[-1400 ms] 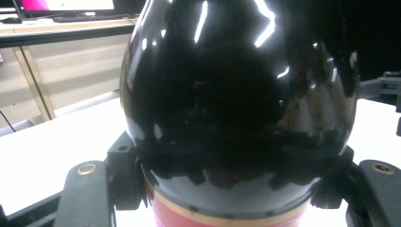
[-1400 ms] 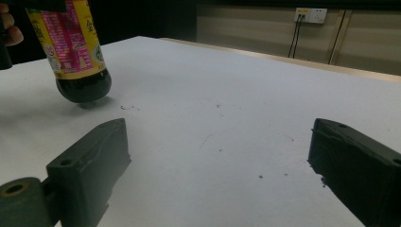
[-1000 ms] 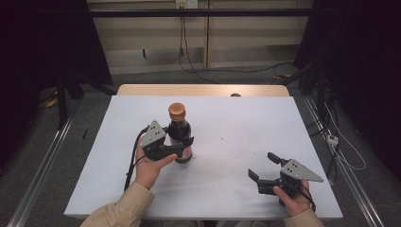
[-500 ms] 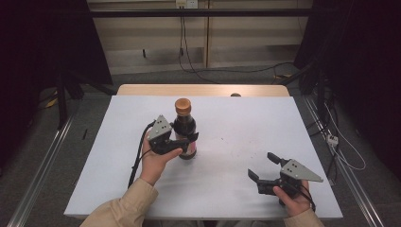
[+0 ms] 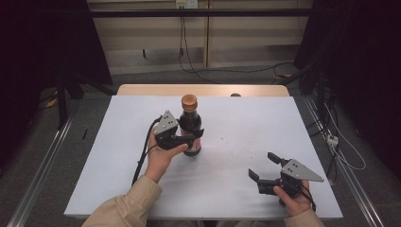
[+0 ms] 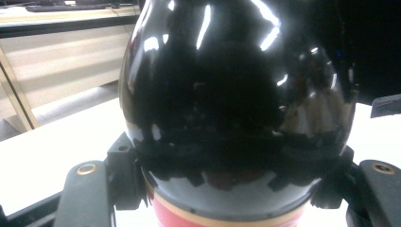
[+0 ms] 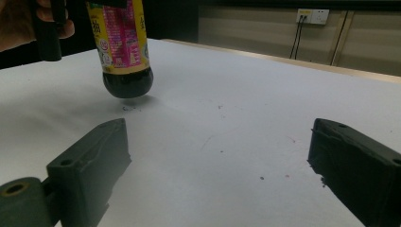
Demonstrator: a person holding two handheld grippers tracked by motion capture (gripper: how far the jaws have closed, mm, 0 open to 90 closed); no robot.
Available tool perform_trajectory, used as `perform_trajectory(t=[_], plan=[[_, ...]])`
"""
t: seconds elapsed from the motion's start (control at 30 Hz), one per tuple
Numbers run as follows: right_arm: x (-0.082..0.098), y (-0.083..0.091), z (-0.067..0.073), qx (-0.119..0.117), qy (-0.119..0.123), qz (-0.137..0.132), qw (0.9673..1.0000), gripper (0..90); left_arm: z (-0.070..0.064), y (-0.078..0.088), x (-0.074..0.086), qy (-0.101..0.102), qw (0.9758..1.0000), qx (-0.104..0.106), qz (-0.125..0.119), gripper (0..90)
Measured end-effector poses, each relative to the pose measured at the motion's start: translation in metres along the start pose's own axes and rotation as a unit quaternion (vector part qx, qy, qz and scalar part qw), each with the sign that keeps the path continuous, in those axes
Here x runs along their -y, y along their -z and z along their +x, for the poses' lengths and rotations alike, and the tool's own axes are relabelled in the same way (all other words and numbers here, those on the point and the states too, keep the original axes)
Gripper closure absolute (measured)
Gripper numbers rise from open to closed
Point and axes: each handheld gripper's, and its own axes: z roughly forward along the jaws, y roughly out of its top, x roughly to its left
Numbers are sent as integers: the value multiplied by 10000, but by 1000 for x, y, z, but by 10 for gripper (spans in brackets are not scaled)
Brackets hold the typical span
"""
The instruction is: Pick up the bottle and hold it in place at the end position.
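1. High view: a person sits at a white table [image 5: 118, 189]. The left gripper [image 5: 185, 138] is clamped round the body of a dark sauce bottle [image 5: 190, 124] with a brown cap [image 5: 189, 101], near the table's middle, a little left of centre. The bottle stands upright in the grip. The right gripper [image 5: 265, 166] sits near the front right edge, well apart from the bottle, its jaws spread and nothing between them.

2. Left gripper view: the bottle's glossy black shoulder is pressed between the two jaws, with a red and gold label band [image 6: 208, 218] just below the grip. The hold looks firm.

3. Right gripper view: past the open jaws, the bottle's rounded base [image 7: 127, 84] hangs just clear of the table, with a shadow under it. The pink and yellow label [image 7: 118, 33] shows above.

4. Progress, as I judge it: the pick-up is done and the bottle is being carried. Setting it down, or handing it to the idle right gripper, is not yet done.
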Motion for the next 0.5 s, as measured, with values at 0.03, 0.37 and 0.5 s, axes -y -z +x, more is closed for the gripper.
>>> perform_trajectory(t=[0.03,0.37,0.5], plan=[[0,0,0,-3,-2,1,10000,56,0,-1,0,-24,10000,-5,13,304],[0,1,0,-3,4,-17,10000,57,3,-5,-5,-26,10000,-18,-53,305],[0,1,0,2,6,-19,10000,57,5,-8,-6,-9,10000,-16,-39,305]])
